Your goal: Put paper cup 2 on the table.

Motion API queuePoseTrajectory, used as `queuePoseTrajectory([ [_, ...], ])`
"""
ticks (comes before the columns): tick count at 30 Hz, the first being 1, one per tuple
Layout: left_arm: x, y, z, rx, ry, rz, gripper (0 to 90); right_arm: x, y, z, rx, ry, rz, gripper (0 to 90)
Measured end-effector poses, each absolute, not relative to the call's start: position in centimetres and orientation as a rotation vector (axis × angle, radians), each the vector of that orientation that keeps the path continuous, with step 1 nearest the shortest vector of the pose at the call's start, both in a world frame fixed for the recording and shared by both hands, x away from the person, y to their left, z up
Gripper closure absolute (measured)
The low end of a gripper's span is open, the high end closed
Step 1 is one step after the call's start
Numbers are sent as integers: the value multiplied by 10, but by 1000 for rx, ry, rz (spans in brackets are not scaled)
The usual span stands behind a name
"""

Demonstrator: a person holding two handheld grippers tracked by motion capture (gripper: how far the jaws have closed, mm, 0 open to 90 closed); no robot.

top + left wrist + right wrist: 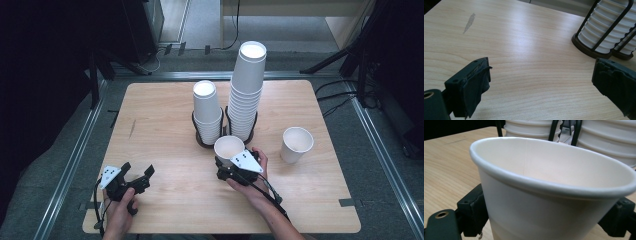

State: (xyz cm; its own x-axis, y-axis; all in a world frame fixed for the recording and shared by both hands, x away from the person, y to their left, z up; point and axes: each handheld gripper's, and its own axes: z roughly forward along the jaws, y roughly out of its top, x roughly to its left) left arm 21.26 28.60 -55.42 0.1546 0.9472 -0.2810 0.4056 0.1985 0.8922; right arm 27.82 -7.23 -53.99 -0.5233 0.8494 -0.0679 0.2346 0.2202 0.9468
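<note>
- We see the right gripper (231,161) jaws pinching an empty paper cup (229,148).
- Left gripper (136,173) jaws spread, holding nothing.
- A second empty cup (297,144) stands on the counter (165,130).

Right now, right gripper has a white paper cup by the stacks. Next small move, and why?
Probably lift the white paper cup slightly in the right gripper before any sideways move. It sits upright between the jaws, close to the black wire holders of both stacks, and could snag them. The left gripper is open and idle.
</note>
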Motion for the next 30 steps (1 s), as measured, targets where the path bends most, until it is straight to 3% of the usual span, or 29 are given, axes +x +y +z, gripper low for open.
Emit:
queuePoseTrajectory([
  [11,213,286,-554,1385,1429,654,22,275,-71,-537,1004,1926,1338,95],
  [17,213,286,-554,1385,1428,656,22,274,-74,-535,1020,1950,1349,0],
  [30,213,286,-554,1386,1430,658,22,267,-85,-530,985,1980,1385,0],
])
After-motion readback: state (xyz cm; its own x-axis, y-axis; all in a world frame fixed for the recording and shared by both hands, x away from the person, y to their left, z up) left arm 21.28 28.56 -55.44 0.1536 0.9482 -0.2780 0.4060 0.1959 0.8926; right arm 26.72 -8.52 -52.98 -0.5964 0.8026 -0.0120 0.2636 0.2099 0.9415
